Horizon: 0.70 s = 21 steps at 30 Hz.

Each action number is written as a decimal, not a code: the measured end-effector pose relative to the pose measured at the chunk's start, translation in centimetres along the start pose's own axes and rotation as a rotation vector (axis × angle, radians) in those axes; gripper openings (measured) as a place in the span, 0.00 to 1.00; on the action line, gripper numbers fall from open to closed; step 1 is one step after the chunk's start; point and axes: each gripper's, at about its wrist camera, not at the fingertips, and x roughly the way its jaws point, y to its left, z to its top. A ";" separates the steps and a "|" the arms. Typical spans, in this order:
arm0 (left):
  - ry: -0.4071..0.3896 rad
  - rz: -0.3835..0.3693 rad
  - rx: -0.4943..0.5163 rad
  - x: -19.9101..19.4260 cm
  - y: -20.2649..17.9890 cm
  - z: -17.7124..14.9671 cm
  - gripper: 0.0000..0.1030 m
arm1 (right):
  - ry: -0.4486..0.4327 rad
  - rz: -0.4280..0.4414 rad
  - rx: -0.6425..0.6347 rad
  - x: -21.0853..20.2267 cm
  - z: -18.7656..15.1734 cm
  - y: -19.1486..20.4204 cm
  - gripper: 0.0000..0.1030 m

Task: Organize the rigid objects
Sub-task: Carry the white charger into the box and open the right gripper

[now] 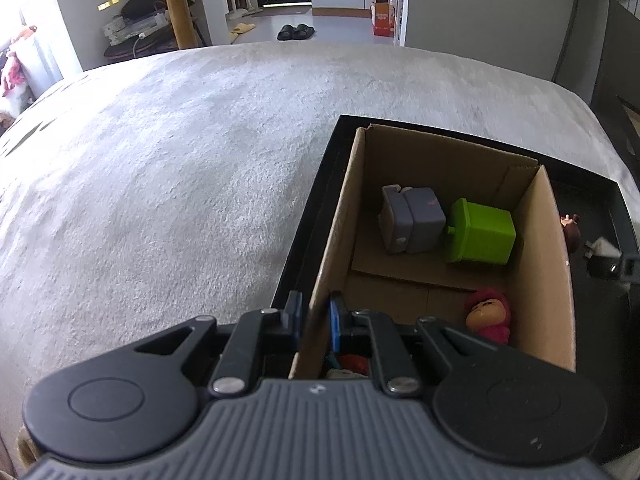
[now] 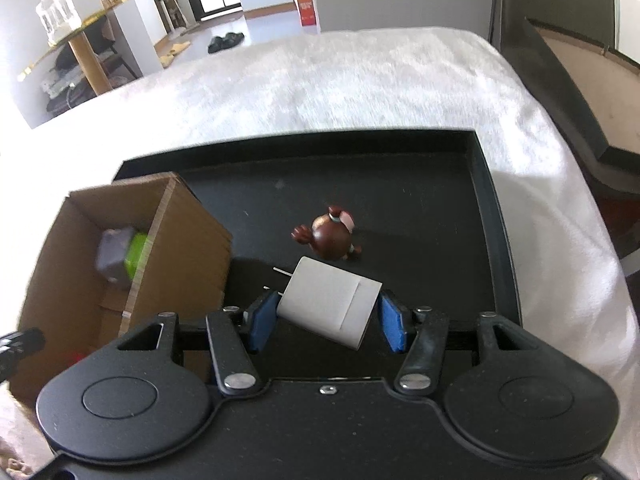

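My left gripper [image 1: 314,322] is shut on the left wall of a cardboard box [image 1: 328,248], which stands in a black tray [image 1: 308,216]. Inside the box lie a grey block toy [image 1: 412,220], a green block [image 1: 480,232] and a pink-hooded figurine [image 1: 488,316]. My right gripper [image 2: 326,318] is around a white plug adapter [image 2: 332,304] over the black tray [image 2: 440,200]; the left pad touches it, the right pad stands slightly off. A brown figurine [image 2: 330,236] lies on the tray just beyond. The box [image 2: 80,248] shows at left.
The tray rests on a white fluffy blanket [image 1: 180,152]. A dark box lid [image 2: 572,92] stands at the right edge of the bed. A gold-trimmed table [image 1: 176,4] and slippers [image 1: 296,32] are on the floor beyond.
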 end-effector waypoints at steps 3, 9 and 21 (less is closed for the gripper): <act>0.019 -0.011 0.022 0.1 0.1 0.3 0.12 | -0.023 0.014 0.000 -1.1 0.8 0.5 0.52; 0.082 -0.034 0.093 0.8 0.0 0.9 0.11 | -0.064 0.054 -0.015 -3.3 1.9 1.9 0.52; 0.278 -0.117 0.167 3.6 1.2 0.4 0.10 | -0.096 0.126 -0.077 -5.4 2.5 6.4 0.52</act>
